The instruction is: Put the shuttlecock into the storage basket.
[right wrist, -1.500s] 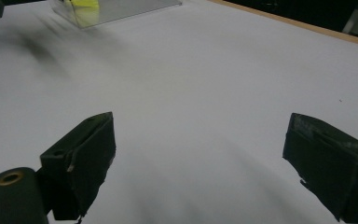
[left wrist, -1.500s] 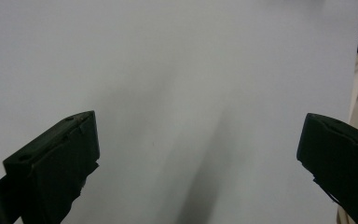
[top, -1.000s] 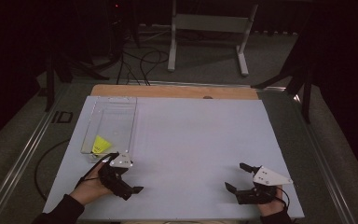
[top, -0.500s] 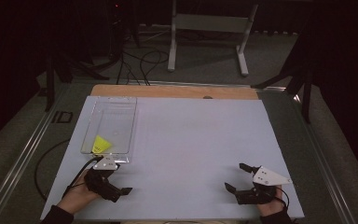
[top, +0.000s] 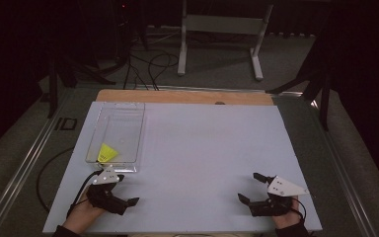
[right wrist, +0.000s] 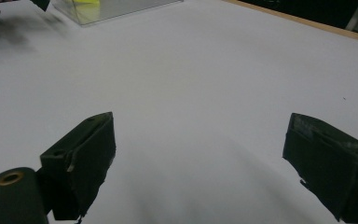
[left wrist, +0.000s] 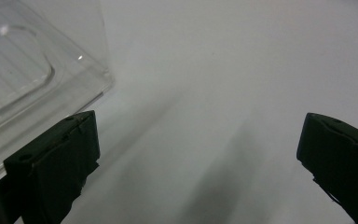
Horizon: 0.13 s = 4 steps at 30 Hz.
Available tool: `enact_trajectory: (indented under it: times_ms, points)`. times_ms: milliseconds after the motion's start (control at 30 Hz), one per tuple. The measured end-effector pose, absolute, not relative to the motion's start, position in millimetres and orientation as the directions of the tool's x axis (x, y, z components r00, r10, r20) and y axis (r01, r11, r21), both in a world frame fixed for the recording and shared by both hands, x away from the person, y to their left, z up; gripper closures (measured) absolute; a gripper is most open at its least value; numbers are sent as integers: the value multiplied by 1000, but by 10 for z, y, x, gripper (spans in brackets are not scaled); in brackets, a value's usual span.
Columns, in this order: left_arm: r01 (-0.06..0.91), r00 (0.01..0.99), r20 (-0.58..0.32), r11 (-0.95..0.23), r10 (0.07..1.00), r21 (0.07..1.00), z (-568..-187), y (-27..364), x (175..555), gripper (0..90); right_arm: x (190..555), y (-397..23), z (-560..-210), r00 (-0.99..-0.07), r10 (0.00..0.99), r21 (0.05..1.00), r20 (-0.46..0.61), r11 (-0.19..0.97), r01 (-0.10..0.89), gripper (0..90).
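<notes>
Nearest, at about seven o'clock on the desk [top: 197, 148]: left claw [top: 123, 190], held low in a hand [top: 86, 212] over the white surface, jaws spread wide, nothing between them. Seen along its own jaws in the left gripper view: bare desk surface in the gap, one corner of the clear tray [left wrist: 37, 79] just beyond the jaw on that view's left side, apart from it.

At about five o'clock: right claw [top: 250, 189], likewise held low, jaws wide apart, nothing gripped, grey three-cornered plate on top, a hand [top: 286, 224] behind it at the desk's near edge. Between its jaws in the right gripper view: plain white desk, with the tray's near end and a bit of yellow far off at the top of that view.

Further out, at roughly ten o'clock: clear tray [top: 116, 136], long side running away from the near edge, standing just beyond the left claw and well apart from the right one. Inside, at its near end: small yellow piece [top: 107, 154], shape hard to tell, lying on the tray floor close to the near wall.

At twelve o'clock: strip of bare wooden edge [top: 187, 97] along the far side of the desk. Beyond, on the dark floor: cables [top: 150, 64] and a white metal stand [top: 222, 29].
</notes>
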State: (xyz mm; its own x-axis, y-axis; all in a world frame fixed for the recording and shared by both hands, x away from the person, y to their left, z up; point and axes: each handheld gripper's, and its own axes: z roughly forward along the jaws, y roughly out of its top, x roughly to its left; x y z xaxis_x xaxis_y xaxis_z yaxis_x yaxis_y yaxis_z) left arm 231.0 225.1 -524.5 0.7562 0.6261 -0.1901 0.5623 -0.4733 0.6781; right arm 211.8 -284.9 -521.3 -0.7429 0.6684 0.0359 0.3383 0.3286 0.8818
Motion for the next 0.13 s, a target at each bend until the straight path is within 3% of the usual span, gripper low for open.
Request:
enact_trajectory:
  times_ms: [133]
  points:
    - [564,758,-192,-478,624,673,-5278,2269,2306,0,2119,-2850,-5215,-745,666,882,38,328,339,94]
